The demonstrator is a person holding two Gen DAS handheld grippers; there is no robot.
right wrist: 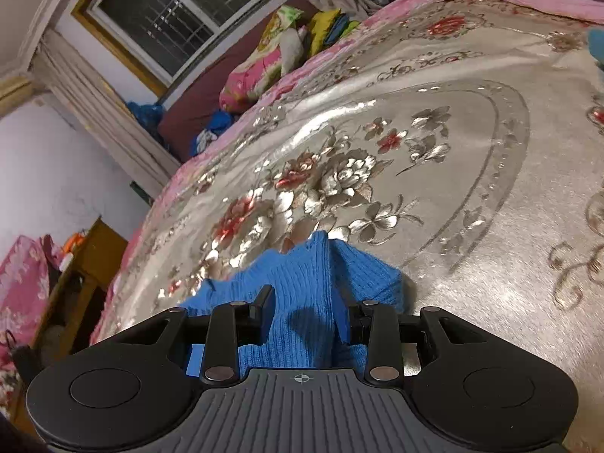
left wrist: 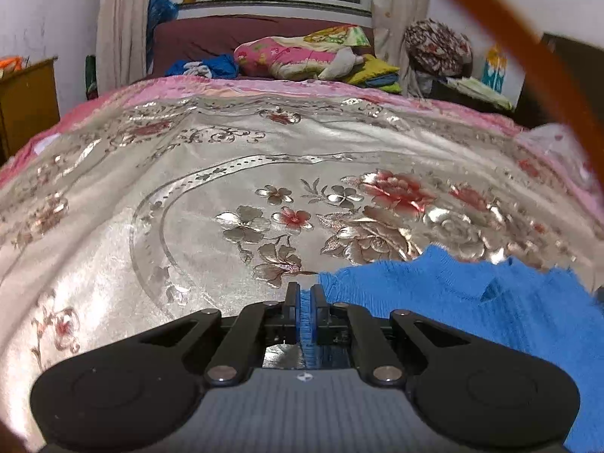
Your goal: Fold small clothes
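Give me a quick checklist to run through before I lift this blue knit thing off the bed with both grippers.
1. Left gripper clamped on the blue knit garment: ok, jaws shut on a thin edge of it.
2. Right gripper holding a thick bunch of the garment between its jaws: ok, knit fills the gap.
3. Both grips at matching corners: cannot tell, the garment's outline runs out of view.
4. Garment spread flat between the grippers: not ok, it looks bunched and creased.
5. Floral bedspread ahead free for laying the fold: ok.
6. Bedspread caught in either grip: cannot tell.
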